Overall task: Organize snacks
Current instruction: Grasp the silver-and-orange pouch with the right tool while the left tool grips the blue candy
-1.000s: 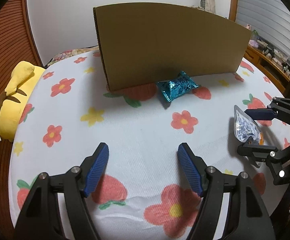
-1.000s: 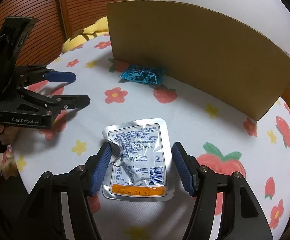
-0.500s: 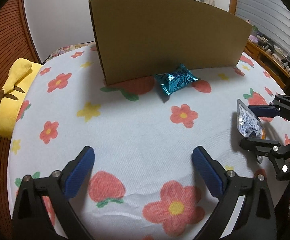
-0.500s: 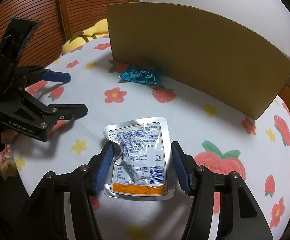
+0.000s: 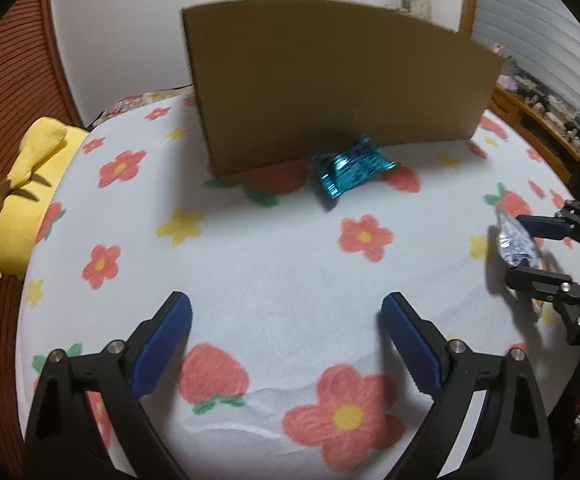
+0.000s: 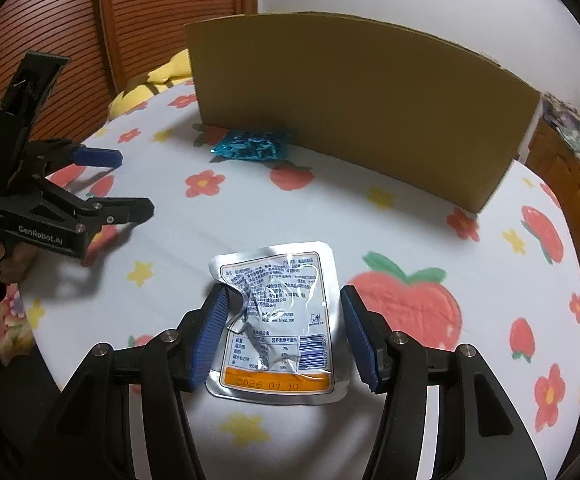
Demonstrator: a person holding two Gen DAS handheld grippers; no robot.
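A silver snack pouch (image 6: pixel 280 316) with an orange date strip sits between the blue pads of my right gripper (image 6: pixel 284 330), which is shut on it; its left edge is crumpled against the pad. In the left wrist view the pouch (image 5: pixel 515 240) is seen edge-on, lifted above the cloth in the right gripper (image 5: pixel 529 248). A blue foil snack (image 5: pixel 349 166) lies against the cardboard box (image 5: pixel 337 88); it also shows in the right wrist view (image 6: pixel 250 146). My left gripper (image 5: pixel 286 332) is open and empty over the cloth, also seen in the right wrist view (image 6: pixel 118 182).
The round table has a white cloth (image 5: pixel 274 264) with flowers and strawberries. A yellow plush (image 5: pixel 26 200) lies at the left edge. The tall box (image 6: pixel 353 108) blocks the far side. A wooden shelf (image 5: pixel 545 120) stands far right.
My left gripper has opened wider and moved forward toward the box. My right gripper has closed tighter on the silver pouch and raised it slightly.
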